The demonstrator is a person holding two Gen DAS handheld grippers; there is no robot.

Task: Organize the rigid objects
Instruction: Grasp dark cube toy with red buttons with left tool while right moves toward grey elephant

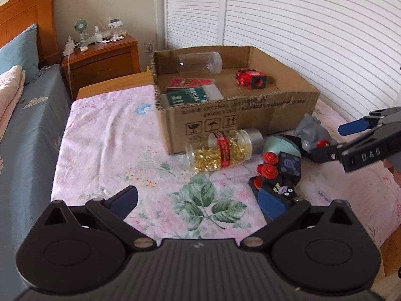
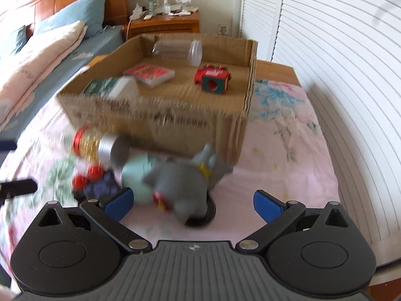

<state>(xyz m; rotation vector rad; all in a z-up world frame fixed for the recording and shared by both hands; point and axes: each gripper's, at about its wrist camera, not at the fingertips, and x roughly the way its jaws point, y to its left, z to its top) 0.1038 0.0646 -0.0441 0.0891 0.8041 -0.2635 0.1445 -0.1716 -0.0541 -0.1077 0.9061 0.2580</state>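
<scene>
- Left hand-held gripper (image 1: 198,202): jaws spread wide, nothing between them, low over the floral sheet (image 1: 105,145); right pad just beside the dark toy (image 1: 283,175) with red knobs.
- Right hand-held gripper (image 2: 193,204): jaws spread wide, empty, aimed at the grey figure (image 2: 185,185); figure sits between the pads, no contact visible. View blurred.
- Box (image 1: 225,118) open on the sheet, near the louvred doors (image 1: 313,25).
- In box: clear jar (image 1: 200,62) on its side at the back wall, red cube toy (image 1: 252,78) to the right, red card pack (image 1: 191,82) and green carton (image 1: 193,96) at the left front.
- Outside, against the box front: pill jar (image 1: 220,150) on its side, silver cap toward the teal round thing (image 1: 280,145).
- Grey figure, teal thing and dark toy clustered together, just right of the pill jar.
- Nightstand (image 1: 102,60) with clutter behind, beside the bed (image 1: 22,130).
</scene>
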